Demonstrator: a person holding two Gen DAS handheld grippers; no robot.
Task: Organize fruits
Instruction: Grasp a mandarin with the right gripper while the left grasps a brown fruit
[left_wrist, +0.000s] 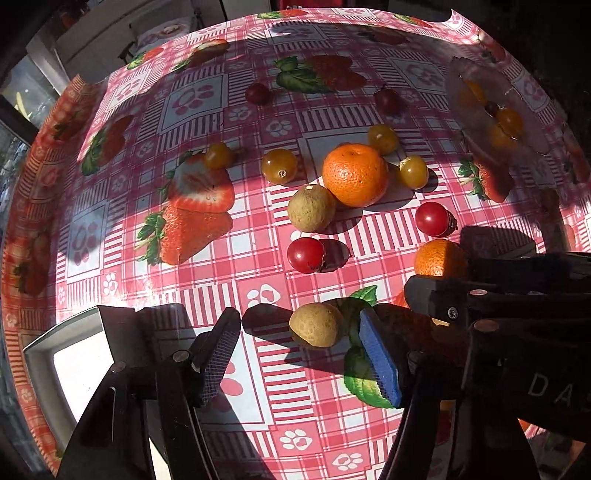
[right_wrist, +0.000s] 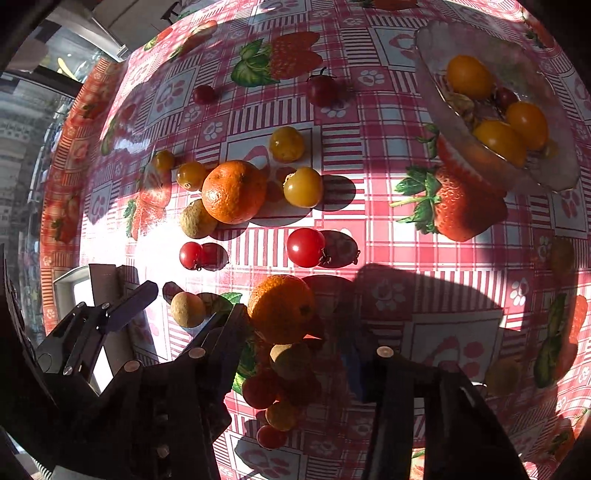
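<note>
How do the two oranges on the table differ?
The far orange lies in full sun; the near orange is half in shadow. The far orange touches a brownish fruit; the near orange lies by the open right hand-held gripper. Both are round, pitted and ungripped.

1. Tablecloth (left_wrist: 207, 266): pink/red & white check w/ striped blocks, white paw-print squares, printed red strawberries w/ green leaves.
2. Big mandarin (left_wrist: 355, 174): bright orange, mid-surface; 2nd mandarin (left_wrist: 439, 258) orange, towards the right edge.
3. Cherry tomatoes (left_wrist: 306, 254): glossy red; two darker maroon ones towards the far edge.
4. Small round fruits (left_wrist: 279, 166): yellow-amber, translucent.
5. Longans (left_wrist: 311, 208): dull tan-green, speckled.
6. Bowl (right_wrist: 436, 107): clear/frosted, near the far right corner; contents orange-yellow plus one dark red.
7. Gripper pad (left_wrist: 380, 363): blue; fingers (left_wrist: 218, 354) black w/ a fine grid texture.
</note>
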